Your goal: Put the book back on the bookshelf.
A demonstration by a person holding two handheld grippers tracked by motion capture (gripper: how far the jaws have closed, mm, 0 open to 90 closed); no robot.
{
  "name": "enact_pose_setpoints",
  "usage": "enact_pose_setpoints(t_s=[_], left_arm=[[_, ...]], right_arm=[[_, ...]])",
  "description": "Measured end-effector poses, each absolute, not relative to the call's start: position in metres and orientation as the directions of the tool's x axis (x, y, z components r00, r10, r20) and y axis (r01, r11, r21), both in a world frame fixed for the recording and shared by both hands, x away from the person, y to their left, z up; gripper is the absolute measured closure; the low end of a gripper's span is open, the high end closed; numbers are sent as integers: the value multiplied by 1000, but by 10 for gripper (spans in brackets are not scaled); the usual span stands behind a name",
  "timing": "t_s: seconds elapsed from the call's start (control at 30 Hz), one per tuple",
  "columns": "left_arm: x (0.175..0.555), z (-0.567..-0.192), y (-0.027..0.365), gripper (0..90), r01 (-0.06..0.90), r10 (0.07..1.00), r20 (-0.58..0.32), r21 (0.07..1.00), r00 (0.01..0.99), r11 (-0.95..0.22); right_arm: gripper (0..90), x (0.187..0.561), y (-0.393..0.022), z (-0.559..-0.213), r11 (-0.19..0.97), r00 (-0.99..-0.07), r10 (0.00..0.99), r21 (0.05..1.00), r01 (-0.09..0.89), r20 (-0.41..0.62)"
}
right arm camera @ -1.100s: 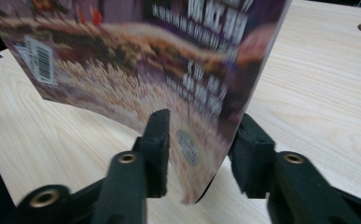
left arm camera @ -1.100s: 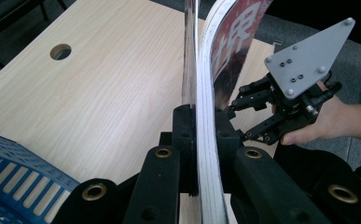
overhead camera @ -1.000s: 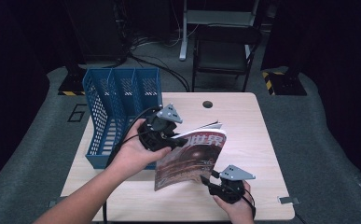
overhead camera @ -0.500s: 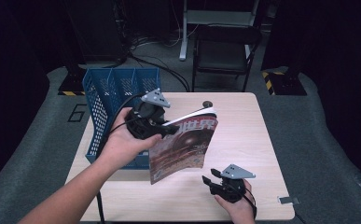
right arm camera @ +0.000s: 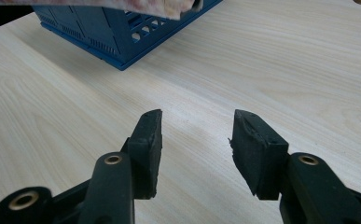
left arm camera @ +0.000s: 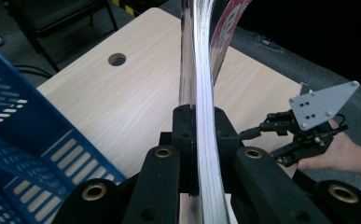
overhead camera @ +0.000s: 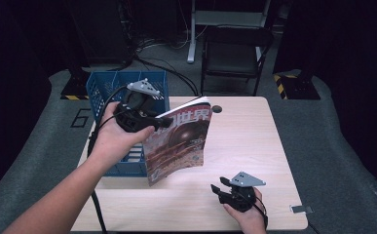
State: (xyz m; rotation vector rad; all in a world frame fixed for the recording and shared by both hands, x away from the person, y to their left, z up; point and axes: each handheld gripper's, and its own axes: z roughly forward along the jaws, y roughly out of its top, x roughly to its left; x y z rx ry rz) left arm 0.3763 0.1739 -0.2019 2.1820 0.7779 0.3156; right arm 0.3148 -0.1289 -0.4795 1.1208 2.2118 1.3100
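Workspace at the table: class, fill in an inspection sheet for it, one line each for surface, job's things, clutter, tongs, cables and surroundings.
Surface: light wooden table with a round hole near its far edge.
Job's things: magazine lifted off the table, held upright beside the blue slotted file rack.
Clutter: nothing seen.
Tongs: left tongs shut on the magazine's page edge; right tongs open and hold nothing, low over the wood.
Cables: black cable trails from the left tongs; more cables on the floor behind.
Surroundings: grey floor mat, dark chair beyond the table.
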Motion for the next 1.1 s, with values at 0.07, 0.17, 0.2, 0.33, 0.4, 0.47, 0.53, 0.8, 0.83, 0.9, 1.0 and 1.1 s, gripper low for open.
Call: enact_pose_setpoints(t_s=[0.07,0.17,0.2,0.33,0.4,0.47,0.53,0.8,0.83,0.9,1.0,1.1], left_arm=[[378,-200,177,836,434,633,-23,747,773,-504],[381,-196,182,837,447,654,-25,749,756,-489],[382,-195,183,837,450,659,-24,749,752,-486],[386,-192,189,837,461,681,-30,758,732,-462],[388,-190,193,836,466,691,-30,760,722,-453],[390,-189,197,837,472,702,-33,762,711,-443],[391,-188,199,837,475,705,-33,762,708,-441],[398,-185,215,837,507,743,-46,759,668,-409],[399,-185,217,836,504,746,-40,760,665,-409],[400,-184,221,836,506,753,-37,762,657,-404],[402,-183,226,836,512,762,-37,761,647,-398],[403,-183,232,836,521,773,-45,764,633,-381]], right_arm=[[528,315,-129,-480,264,-629,771,847,462,102],[528,315,-129,-480,263,-628,772,847,463,103],[529,314,-129,-480,258,-624,773,844,470,111],[529,314,-129,-480,260,-626,772,844,470,110],[529,315,-129,-480,272,-635,766,844,462,101],[529,314,-128,-480,268,-633,766,843,466,107],[529,314,-128,-480,273,-636,766,844,461,99],[530,314,-128,-481,270,-641,760,842,466,111],[530,314,-128,-481,269,-640,760,842,467,112],[530,315,-127,-482,274,-636,765,842,465,103],[530,315,-127,-482,278,-640,762,841,464,101],[530,314,-127,-482,276,-636,765,839,470,104]])
